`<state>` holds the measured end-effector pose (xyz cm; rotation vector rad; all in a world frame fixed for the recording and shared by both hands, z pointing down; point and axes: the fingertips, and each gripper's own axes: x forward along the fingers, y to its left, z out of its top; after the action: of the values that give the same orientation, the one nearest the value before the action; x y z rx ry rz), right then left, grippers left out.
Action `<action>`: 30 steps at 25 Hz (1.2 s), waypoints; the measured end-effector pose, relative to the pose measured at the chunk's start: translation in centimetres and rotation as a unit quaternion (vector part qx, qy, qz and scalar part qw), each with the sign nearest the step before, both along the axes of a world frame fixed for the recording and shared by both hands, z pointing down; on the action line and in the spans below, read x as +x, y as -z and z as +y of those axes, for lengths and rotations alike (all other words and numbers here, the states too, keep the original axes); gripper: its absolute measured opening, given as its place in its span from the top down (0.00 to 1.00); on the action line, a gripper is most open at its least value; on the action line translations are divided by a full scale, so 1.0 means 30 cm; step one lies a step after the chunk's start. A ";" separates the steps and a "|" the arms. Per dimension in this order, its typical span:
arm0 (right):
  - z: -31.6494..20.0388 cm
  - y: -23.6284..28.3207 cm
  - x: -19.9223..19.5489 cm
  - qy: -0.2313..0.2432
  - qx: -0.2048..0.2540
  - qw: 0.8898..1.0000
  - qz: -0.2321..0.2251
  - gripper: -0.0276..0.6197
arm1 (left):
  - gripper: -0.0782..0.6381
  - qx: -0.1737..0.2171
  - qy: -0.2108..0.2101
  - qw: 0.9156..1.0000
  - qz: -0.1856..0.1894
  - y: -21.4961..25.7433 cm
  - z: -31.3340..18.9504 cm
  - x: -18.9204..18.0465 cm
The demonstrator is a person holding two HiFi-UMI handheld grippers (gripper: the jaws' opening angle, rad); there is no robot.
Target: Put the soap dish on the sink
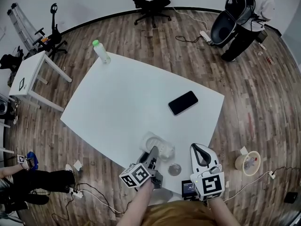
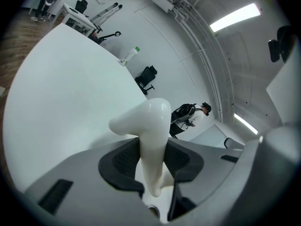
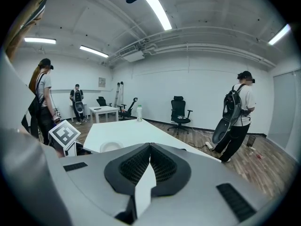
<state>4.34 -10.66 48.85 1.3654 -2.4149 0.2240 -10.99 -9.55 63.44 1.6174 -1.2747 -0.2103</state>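
The soap dish (image 1: 161,145), a whitish rounded piece, lies at the near edge of the white table (image 1: 117,102). My left gripper (image 1: 154,151) reaches it from below in the head view. In the left gripper view the dish's smooth white rim (image 2: 149,121) stands between the dark pads (image 2: 123,160), which press on it from both sides. My right gripper (image 1: 199,148) hovers to the dish's right, apart from it, with its jaws together and nothing between them (image 3: 150,147). The dish (image 3: 111,146) also shows in the right gripper view, low on the left. No sink shows in any view.
A black phone (image 1: 183,102) lies on the table's right part; a green-capped bottle (image 1: 101,51) stands at its far corner. A small round metal object (image 1: 174,169) sits between the grippers. A person (image 1: 244,13), an office chair (image 1: 150,1) and a small white table (image 1: 30,76) stand around.
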 end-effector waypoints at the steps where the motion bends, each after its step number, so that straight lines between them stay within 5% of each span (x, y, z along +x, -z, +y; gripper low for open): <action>1: 0.002 -0.001 0.004 -0.001 0.000 1.000 0.000 0.94 | 0.69 -0.005 0.002 1.000 0.006 -0.008 0.003 0.003; 9: 0.010 -0.009 0.022 -0.009 0.001 1.000 0.001 0.94 | 0.69 -0.033 0.033 0.997 0.064 -0.048 0.011 0.021; 30: -0.017 -0.028 0.043 -0.015 -0.010 1.000 -0.004 0.94 | 0.69 -0.086 0.062 0.987 0.122 -0.114 0.010 0.032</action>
<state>5.62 -11.15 49.70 1.3953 -2.3926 0.2611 -10.03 -9.25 66.85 1.3225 -1.1711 -0.3541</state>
